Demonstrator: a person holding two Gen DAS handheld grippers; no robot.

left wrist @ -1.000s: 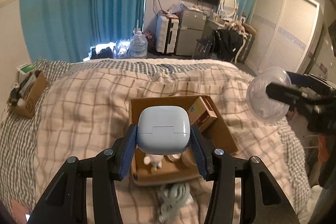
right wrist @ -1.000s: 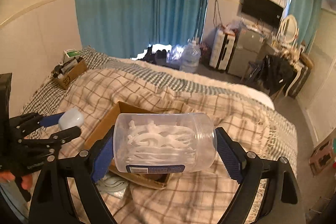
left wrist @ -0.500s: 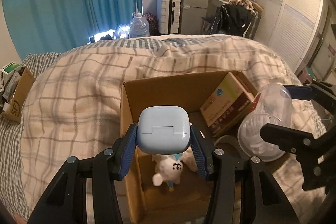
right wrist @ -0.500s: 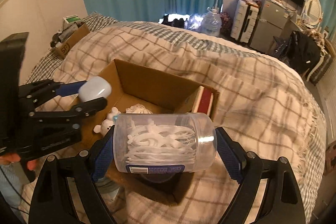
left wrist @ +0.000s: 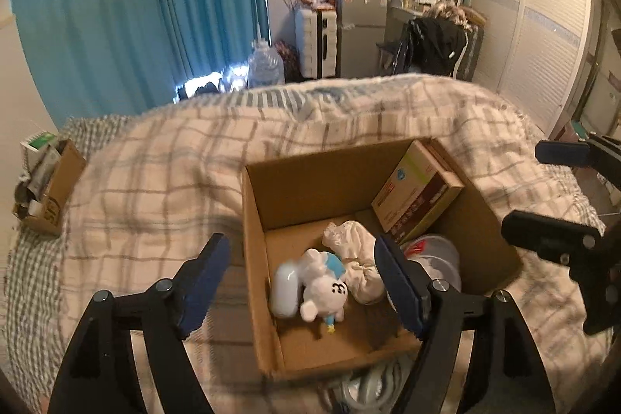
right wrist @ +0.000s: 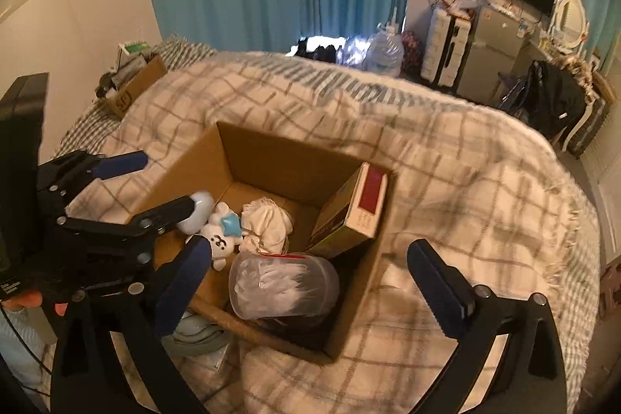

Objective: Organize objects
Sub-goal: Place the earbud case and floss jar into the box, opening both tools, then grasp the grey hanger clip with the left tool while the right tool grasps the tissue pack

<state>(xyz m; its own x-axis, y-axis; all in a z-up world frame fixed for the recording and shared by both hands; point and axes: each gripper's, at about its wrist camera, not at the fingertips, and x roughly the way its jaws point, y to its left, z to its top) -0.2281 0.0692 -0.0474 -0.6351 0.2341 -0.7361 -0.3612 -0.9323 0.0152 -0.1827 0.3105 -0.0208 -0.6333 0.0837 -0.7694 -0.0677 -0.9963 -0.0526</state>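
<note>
An open cardboard box sits on the checked bedspread. Inside lie a pale blue earbud case, a white plush toy, a white cloth bundle, a printed carton and a clear jar of white floss picks. My left gripper is open and empty above the box's near left corner. My right gripper is open and empty over the jar; it also shows in the left wrist view.
A small cardboard box of items sits at the bed's far left. A pale cable or mask bundle lies on the bed beside the box's near edge. A water jug, suitcase and fridge stand beyond the bed.
Both grippers opened. The earbud case dropped from the left gripper and the floss jar from the right gripper into the box.
</note>
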